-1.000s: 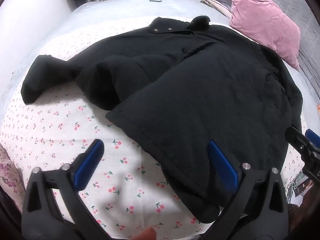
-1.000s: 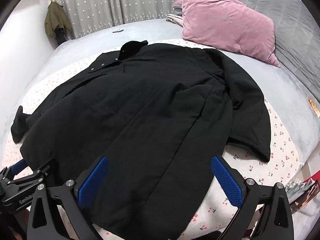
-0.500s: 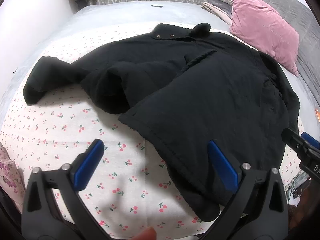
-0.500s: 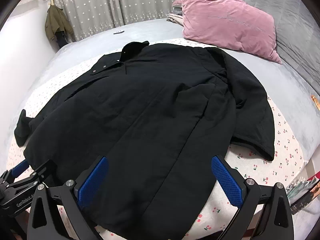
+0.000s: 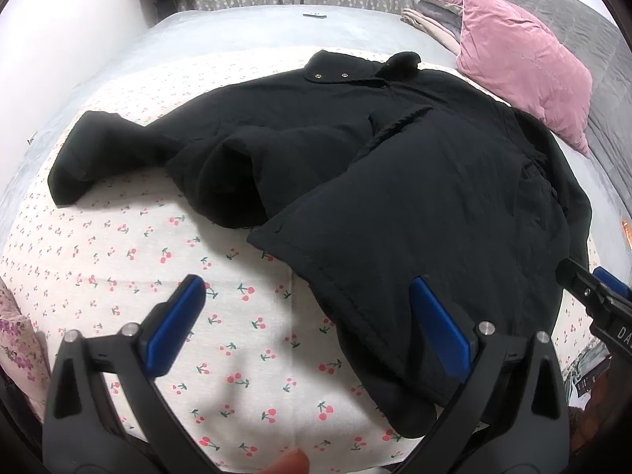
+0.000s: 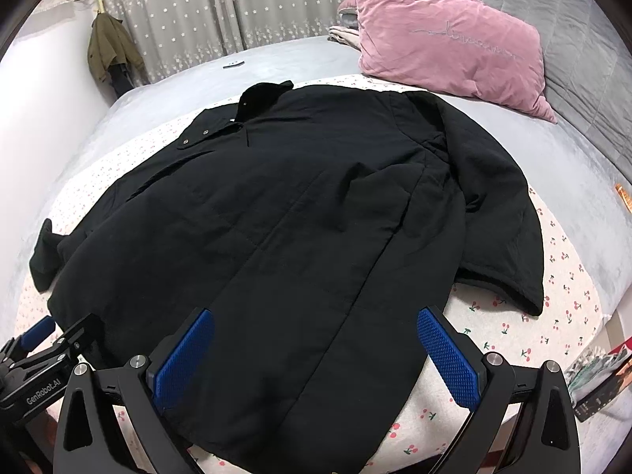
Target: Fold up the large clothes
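Currently a black coat (image 6: pixel 300 237) lies spread on a cherry-print sheet (image 5: pixel 130 260) over the bed, collar toward the pink pillow (image 6: pixel 446 43) end. One front panel is partly turned over the body; one sleeve (image 5: pixel 98 154) stretches out to the coat's far left. The left tool (image 5: pixel 312 328) hovers at the coat's hem edge, jaws wide apart, holding nothing. The right tool (image 6: pixel 316 359) hovers over the hem, also wide open and empty. To fold well, each tool should probably pinch a hem corner firmly, catching every layer, then lift both evenly toward the collar.
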Demonstrator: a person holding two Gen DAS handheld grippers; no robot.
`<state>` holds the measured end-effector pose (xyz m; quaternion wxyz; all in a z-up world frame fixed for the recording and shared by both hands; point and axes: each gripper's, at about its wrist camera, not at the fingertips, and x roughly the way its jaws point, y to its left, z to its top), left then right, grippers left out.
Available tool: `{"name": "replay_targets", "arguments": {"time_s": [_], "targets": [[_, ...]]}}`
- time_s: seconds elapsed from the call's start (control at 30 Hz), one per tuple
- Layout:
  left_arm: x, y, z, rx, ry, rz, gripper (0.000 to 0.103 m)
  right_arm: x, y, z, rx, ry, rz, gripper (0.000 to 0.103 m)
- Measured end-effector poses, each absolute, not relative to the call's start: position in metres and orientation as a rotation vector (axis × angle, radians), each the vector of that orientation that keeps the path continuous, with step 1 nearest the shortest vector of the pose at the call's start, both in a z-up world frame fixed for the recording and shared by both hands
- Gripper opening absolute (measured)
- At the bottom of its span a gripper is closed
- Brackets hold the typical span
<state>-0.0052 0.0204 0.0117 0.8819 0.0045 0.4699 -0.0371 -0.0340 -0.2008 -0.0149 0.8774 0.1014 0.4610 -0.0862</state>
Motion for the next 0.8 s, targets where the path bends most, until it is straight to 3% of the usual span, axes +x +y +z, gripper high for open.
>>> {"name": "replay_targets", "arguments": {"time_s": [0.8], "targets": [[-0.0062,0.0195,0.0135,0.012,0.975,-0.074,0.103,-0.0353,-0.2026,-0.0156,0.212,0.957,-0.184,0.103]]}}
